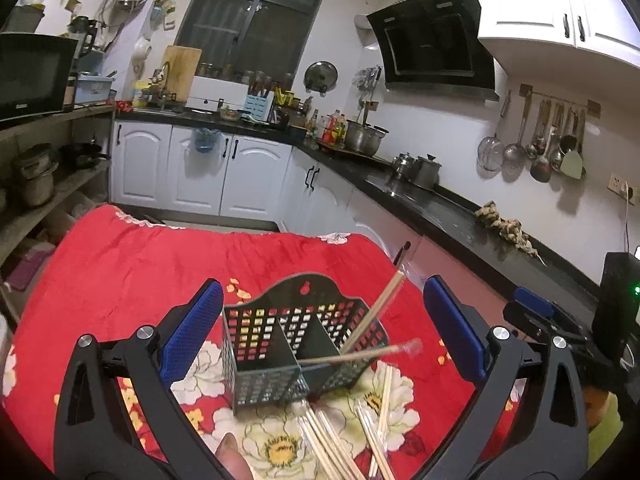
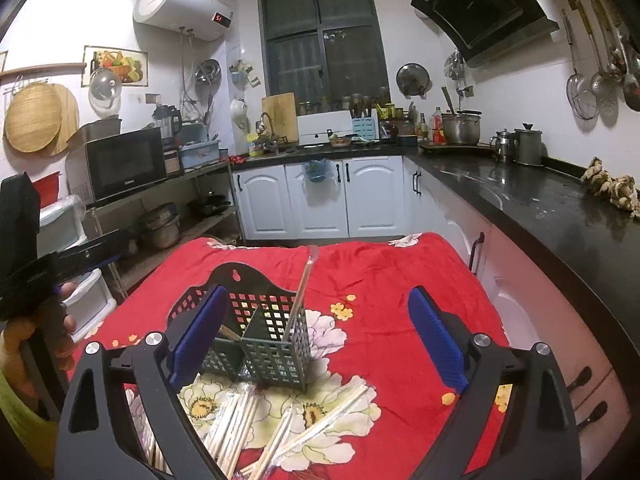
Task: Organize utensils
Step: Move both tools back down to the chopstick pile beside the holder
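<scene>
Left wrist view shows a dark slotted basket [image 1: 280, 344] standing on the red flowered cloth [image 1: 120, 280], two wrapped chopsticks [image 1: 372, 320] leaning out of its right compartment. More chopsticks [image 2: 256, 420] lie loose on the cloth before it. Both the left hand-held gripper [image 1: 320, 332] and right hand-held gripper [image 2: 316, 340] stand wide open, holding nothing, with bare cloth beyond the basket up to the bench's far edge.

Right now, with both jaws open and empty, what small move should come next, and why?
Probably lower the right gripper onto one wrapped chopstick pair lying loose on the red cloth. The holder has only two pairs in it, and many more lie in front of it.
</scene>
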Demonstrator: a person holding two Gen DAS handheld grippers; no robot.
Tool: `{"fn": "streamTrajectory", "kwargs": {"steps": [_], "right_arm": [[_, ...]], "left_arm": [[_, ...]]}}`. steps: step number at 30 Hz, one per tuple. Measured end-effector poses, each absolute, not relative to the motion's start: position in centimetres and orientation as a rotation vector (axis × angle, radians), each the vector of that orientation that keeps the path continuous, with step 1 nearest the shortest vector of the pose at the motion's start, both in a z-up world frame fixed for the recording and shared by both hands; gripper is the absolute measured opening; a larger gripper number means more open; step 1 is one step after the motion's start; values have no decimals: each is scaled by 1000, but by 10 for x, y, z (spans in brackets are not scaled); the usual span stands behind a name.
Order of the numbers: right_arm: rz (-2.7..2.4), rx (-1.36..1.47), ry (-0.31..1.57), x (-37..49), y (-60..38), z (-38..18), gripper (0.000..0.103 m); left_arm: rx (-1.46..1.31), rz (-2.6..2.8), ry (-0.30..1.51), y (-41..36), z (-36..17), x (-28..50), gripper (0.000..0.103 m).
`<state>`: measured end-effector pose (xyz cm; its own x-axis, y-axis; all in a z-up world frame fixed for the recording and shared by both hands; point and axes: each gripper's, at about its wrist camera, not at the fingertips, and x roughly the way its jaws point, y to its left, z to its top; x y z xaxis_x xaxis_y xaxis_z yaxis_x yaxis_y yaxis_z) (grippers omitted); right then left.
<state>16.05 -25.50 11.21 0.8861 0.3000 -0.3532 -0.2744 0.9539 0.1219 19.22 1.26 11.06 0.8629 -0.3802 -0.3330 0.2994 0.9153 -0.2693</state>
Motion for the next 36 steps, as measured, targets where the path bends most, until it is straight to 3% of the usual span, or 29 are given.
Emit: {"fn": "streamTrajectory", "kwargs": {"steps": [36], "right_arm": [[345,-42,549,142,-230,40,90]], "left_arm": [[-246,-296,661,31,-6,147,93]]}}
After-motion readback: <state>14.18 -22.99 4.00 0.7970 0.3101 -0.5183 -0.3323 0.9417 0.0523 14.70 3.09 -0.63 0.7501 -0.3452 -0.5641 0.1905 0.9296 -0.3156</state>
